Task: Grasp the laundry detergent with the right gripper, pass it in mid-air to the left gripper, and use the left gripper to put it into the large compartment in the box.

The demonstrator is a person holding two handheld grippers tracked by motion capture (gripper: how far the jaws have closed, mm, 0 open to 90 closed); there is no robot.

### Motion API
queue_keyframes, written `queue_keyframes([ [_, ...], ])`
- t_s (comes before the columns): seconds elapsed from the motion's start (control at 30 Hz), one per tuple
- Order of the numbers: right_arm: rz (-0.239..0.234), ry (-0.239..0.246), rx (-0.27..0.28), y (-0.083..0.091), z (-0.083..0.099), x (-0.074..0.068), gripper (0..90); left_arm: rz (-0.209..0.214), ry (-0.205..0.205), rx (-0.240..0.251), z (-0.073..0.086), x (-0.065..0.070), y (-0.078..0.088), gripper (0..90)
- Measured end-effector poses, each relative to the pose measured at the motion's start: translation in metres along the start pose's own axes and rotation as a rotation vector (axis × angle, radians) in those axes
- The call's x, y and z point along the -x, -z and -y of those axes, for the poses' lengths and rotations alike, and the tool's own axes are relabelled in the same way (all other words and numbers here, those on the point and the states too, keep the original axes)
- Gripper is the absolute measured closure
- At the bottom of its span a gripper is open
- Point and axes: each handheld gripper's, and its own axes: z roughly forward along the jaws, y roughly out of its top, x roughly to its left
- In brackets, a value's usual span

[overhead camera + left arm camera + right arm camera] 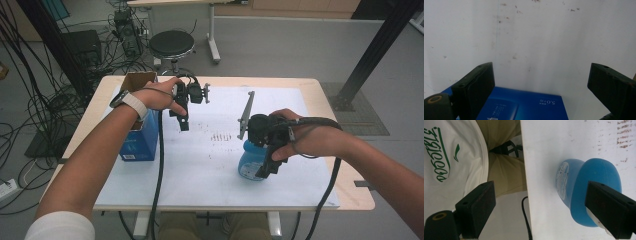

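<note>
Your left gripper (183, 119) sits left of centre in the high view, jaws apart with nothing between them; in the left gripper view they stand wide at the bottom corners, over bare white sheet (536, 45). The blue box (524, 106) lies along the bottom edge of that view, between and below the jaws, not touched. In the high view the box (140, 141) stands at the left of the table (350, 195), just under your left wrist, top flap open. Your right gripper (267, 167) is right of centre, jaws also apart and gripping nothing. In the right gripper view the blue bottle (589, 187) lies on the sheet at the right, with the right-hand jaw in front of it; whether they touch is unclear. In the high view the bottle (248, 162) lies just under that gripper.
</note>
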Motion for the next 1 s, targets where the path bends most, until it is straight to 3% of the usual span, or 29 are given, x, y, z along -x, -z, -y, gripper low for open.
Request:
queue_keyframes([
  [1.0,0.031,-0.019,0.024,0.0098,0.0035,0.0004,8.3,0.0,0.011,-0.002,0.0019,0.0023,0.0049,8.4],
])
